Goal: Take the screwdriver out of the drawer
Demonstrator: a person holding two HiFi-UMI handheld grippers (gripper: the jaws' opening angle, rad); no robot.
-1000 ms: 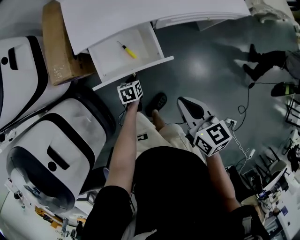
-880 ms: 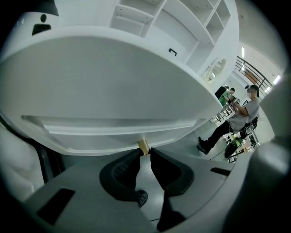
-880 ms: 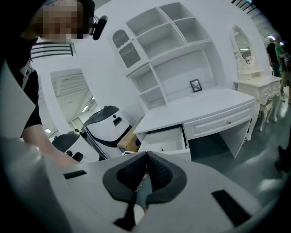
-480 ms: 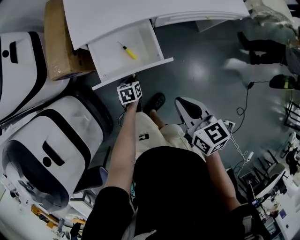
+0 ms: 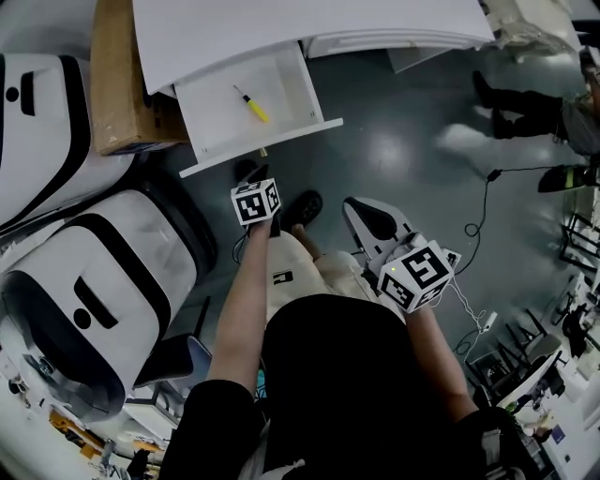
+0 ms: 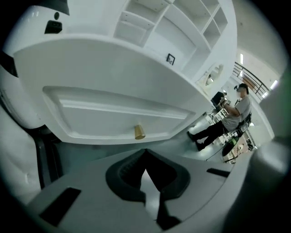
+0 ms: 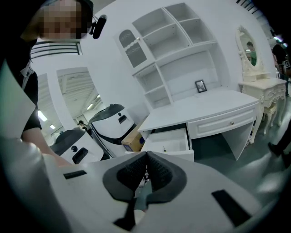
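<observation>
Overhead, the drawer [image 5: 281, 139] stands pulled out from under the white desk top [image 5: 281, 28], its front panel jutting over the grey floor [image 5: 403, 141]. A cardboard box [image 5: 117, 84] sits tight along the drawer's left wall, and bulky white-and-black machines [image 5: 103, 281] fill the ground further left. To the right of the drawer the floor lies open, with only the person's shoe [image 5: 305, 204] just below the front panel and a thin cable [image 5: 478, 211] well off to the right.

The left gripper [image 6: 145, 157] hangs just in front of the drawer front, below its brass knob [image 6: 139, 132] and not touching it. Its jaws have just been closing and are now pressed together with nothing between them. The right gripper [image 7: 146, 160] is held well back from the desk, over the person's lap, with its jaws likewise pressed together and empty.

The screwdriver [image 5: 253, 105] lies inside the drawer on the white bottom, near the middle and clear of every wall. It has a stubby yellow handle and a thin dark shaft, and it lies slantwise, with the shaft toward the back left and the handle toward the front right.
</observation>
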